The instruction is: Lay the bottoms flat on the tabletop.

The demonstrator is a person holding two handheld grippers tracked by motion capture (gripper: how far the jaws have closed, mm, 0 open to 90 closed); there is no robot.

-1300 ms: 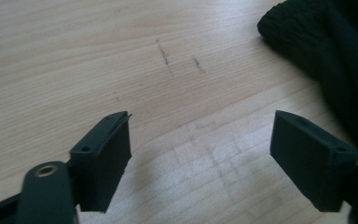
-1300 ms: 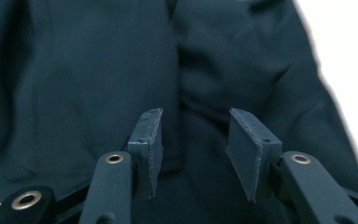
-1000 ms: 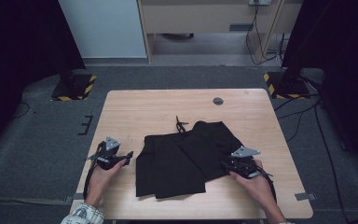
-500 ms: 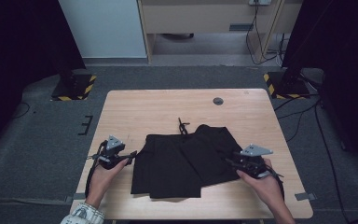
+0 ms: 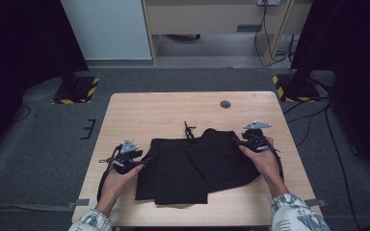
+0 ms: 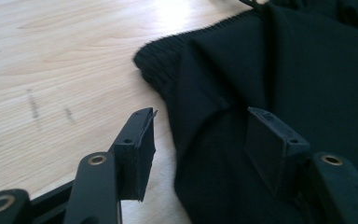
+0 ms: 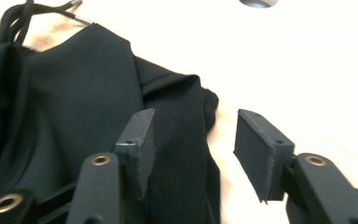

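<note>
Lying rumpled and partly folded across the near middle of the wooden table (image 5: 139, 110), the black shorts (image 5: 192, 166) have their drawstring (image 5: 189, 130) trailing toward the far edge. The left gripper (image 5: 142, 160) sits at the garment's left edge, the right gripper (image 5: 240, 142) at its right edge; both have jaws spread wide, holding nothing. A round grommet (image 5: 225, 104) sits well beyond.

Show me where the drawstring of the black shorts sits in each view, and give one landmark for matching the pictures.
High view: the drawstring lies on the table just past the shorts' far edge, near the middle.
Left gripper view: a dark bit at the top edge, right of centre, may be it; I cannot tell.
Right gripper view: drawstring at top left.
Shared landmark: the shorts' ribbed waistband.
</note>
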